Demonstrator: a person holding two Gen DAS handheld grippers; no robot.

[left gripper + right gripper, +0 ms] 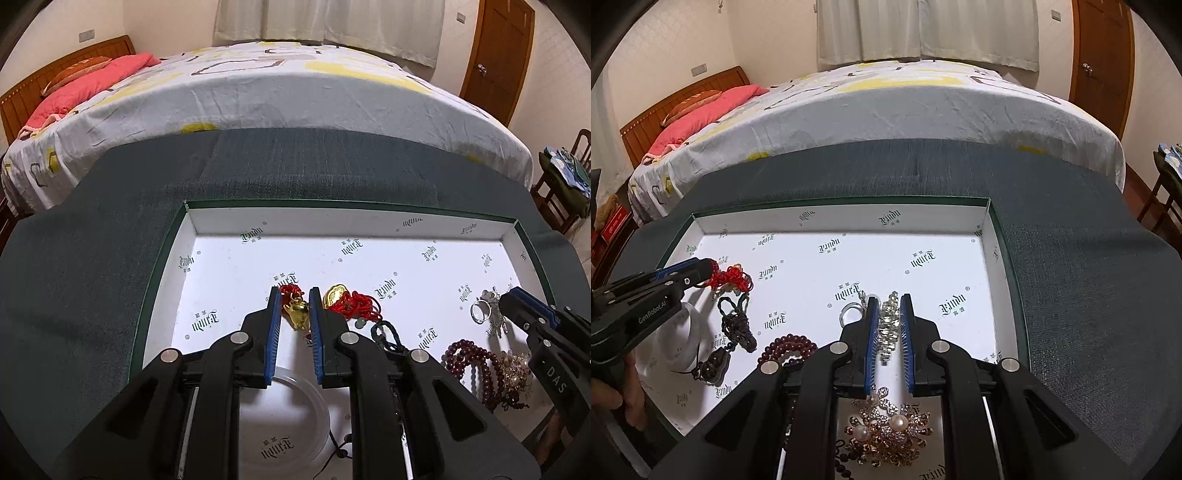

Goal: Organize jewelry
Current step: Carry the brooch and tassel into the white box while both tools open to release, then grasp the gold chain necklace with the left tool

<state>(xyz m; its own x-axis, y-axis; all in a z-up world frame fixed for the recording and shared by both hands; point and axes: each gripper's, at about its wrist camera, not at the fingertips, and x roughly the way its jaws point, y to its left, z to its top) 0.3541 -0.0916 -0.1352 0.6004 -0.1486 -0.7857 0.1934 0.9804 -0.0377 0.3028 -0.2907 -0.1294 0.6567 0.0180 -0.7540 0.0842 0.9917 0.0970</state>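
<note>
A white box lid (229, 266) with a green rim holds the jewelry. My left gripper (294, 291) is shut at its tips on the red cord of a gold charm (297, 314), which dangles between the fingers. In the right wrist view my right gripper (889, 297) is shut on a rhinestone strip (889, 328) that hangs down between its blue pads. Lying in the lid are a gold ingot with red knotted cord (336, 295), a silver ring (849, 312), a dark red bead bracelet (790, 347) and a pearl brooch (886, 432).
A clear round container (679, 339) sits at the lid's near left, beside a dark corded pendant (738, 328). The lid rests on a dark grey cloth (92, 277). A bed (280, 92) stands behind it, and a person's hand (613, 398) holds the left gripper.
</note>
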